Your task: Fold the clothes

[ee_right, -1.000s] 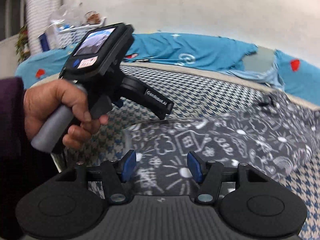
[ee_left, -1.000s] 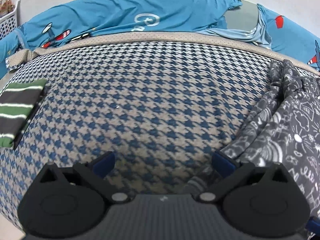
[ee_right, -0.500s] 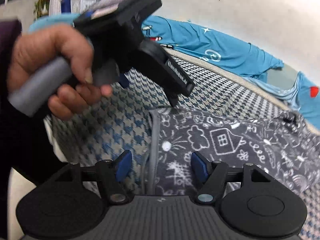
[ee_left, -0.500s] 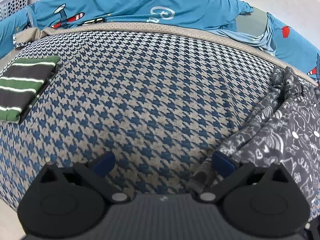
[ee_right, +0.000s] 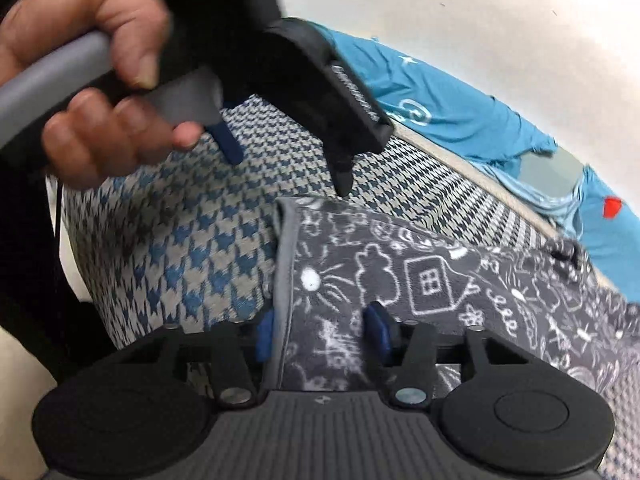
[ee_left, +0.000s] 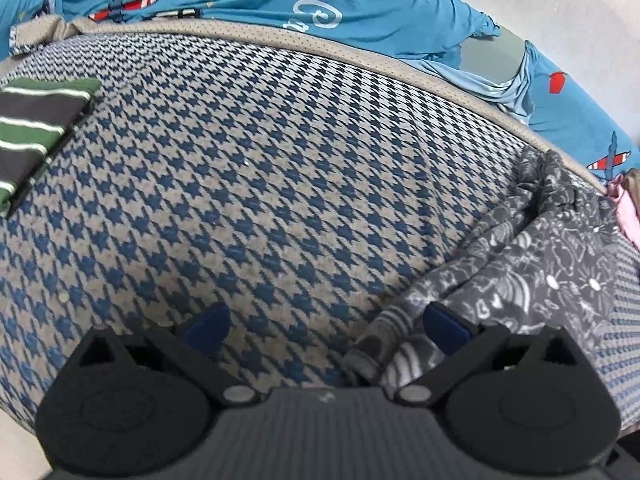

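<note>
Doodle-print garment spread on the houndstooth bed, both tongs at its near edge

The dark garment (ee_right: 460, 280) lies on the houndstooth cover (ee_left: 260, 200). The right tongs (ee_right: 322, 334) have just been closing, its hem between the pads, not visibly pinched. The left tongs (ee_left: 324, 326) gape wide, one pad on the fabric. One folded striped garment (ee_left: 36, 128) lies apart; one blue sheet (ee_left: 260, 4) behind. No containers show.
</note>
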The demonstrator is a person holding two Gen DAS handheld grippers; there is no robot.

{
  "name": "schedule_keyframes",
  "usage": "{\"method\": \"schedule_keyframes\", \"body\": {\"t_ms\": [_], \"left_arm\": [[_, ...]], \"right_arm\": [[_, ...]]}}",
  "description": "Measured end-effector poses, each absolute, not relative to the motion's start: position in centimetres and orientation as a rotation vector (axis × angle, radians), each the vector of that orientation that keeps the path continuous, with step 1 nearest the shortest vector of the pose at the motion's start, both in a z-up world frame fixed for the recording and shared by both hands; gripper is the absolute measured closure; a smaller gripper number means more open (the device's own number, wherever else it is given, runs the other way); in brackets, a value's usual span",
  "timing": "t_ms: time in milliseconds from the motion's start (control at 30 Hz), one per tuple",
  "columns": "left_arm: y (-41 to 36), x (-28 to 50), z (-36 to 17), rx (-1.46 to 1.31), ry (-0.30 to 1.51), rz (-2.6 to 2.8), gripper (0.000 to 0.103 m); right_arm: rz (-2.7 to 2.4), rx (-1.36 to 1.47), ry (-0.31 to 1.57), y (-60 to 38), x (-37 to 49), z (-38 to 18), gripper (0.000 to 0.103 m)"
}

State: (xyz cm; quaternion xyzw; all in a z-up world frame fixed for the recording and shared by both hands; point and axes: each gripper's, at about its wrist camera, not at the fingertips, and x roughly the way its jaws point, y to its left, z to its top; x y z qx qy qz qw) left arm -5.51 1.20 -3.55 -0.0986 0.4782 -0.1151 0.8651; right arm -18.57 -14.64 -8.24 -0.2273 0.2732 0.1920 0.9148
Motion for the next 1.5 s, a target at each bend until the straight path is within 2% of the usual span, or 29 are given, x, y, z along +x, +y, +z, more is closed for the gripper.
{"method": "schedule_keyframes", "body": {"t_ms": [33,100,200,533,833,867,933,1000,1100,1167,1267,1367,1500], "left_arm": [[1.2,-5.5,-3.6,-0.211,1.005,-0.248,0.0],[1.1,-5.6,-3.6,-0.218,1.011,-0.261,0.0],[1.0,-5.6,-3.6,-0.236,1.023,-0.285,0.0],[0.4,-5.2,-3.7,-0.385,1.065,-0.439,0.0],[-2.9,-4.4,-4.6,-0.421,1.087,-0.507,0.001],[-3.2,-4.4,-4.7,-0.42,1.081,-0.507,0.005],[-3.7,-4.3,-4.9,-0.411,1.078,-0.503,0.021],[-4.1,-4.2,-5.1,-0.394,1.083,-0.494,0.047],[-4.5,-4.2,-5.4,-0.374,1.082,-0.478,0.062],[-4.6,-4.1,-5.5,-0.38,1.079,-0.479,0.066],[-4.8,-4.1,-5.5,-0.368,1.08,-0.481,0.067],[-4.9,-4.0,-5.5,-0.369,1.084,-0.481,0.067],[-4.9,-3.8,-5.6,-0.378,1.093,-0.483,0.067]], "right_arm": [[0.393,-0.451,0.562,-14.8,-18.5,-8.1,0.065],[0.392,-0.38,0.573,-15.3,-18.0,-7.5,0.079],[0.392,-0.249,0.6,-16.4,-17.1,-6.8,0.083],[0.382,0.182,0.693,-20.4,-14.1,-5.7,0.084],[0.383,0.237,0.699,-21.1,-13.7,-5.2,0.084],[0.385,0.231,0.696,-21.1,-13.8,-5.2,0.084],[0.388,0.217,0.689,-21.0,-13.9,-5.1,0.084],[0.391,0.197,0.683,-20.9,-14.3,-5.1,0.084],[0.396,0.127,0.665,-20.3,-14.7,-5.0,0.083],[0.402,0.056,0.646,-19.7,-15.3,-5.0,0.078],[0.411,-0.049,0.614,-18.8,-16.0,-5.0,0.059],[0.41,-0.152,0.568,-18.0,-16.8,-5.1,0.047],[0.428,-0.218,0.556,-17.1,-17.4,-5.5,0.042]]}}
